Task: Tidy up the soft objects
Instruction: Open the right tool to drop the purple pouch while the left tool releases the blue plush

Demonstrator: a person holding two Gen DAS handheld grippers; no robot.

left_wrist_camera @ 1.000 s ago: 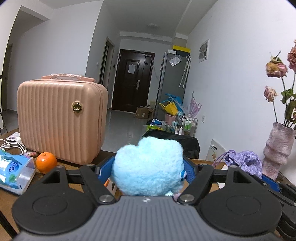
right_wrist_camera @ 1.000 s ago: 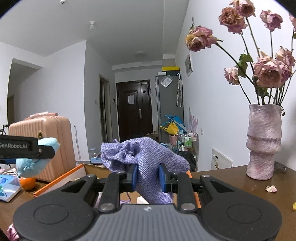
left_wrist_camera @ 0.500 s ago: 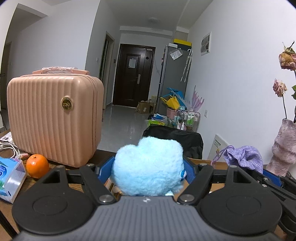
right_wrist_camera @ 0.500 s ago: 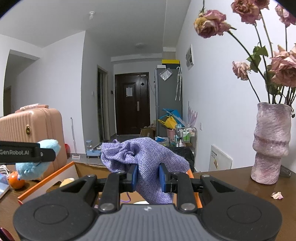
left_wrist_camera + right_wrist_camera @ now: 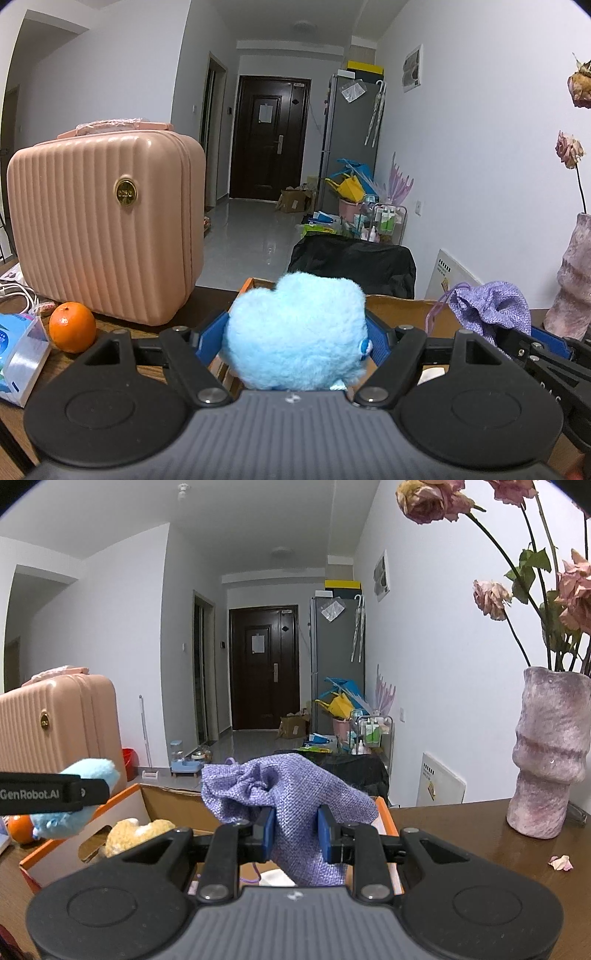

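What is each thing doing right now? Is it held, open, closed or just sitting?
Blue plush toy: squeezed in the left gripper.
Purple pouch: pinched in the right gripper, mouth bunched.
Cardboard box: open.
Yellow plush: lying in the box.
Pink suitcase: closed, upright.
Orange: resting on the table.
Vase: upright, holding wilted roses.

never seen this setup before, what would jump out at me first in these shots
First, the fluffy blue plush toy, clamped between the blue pads of the left gripper in mid-frame. Next, the purple woven pouch pinched in the right gripper, above the open orange-edged cardboard box, where a yellow plush lies. Beyond these, the ribbed pink suitcase stands on the table at left, and a mottled pink vase of wilted roses at right.
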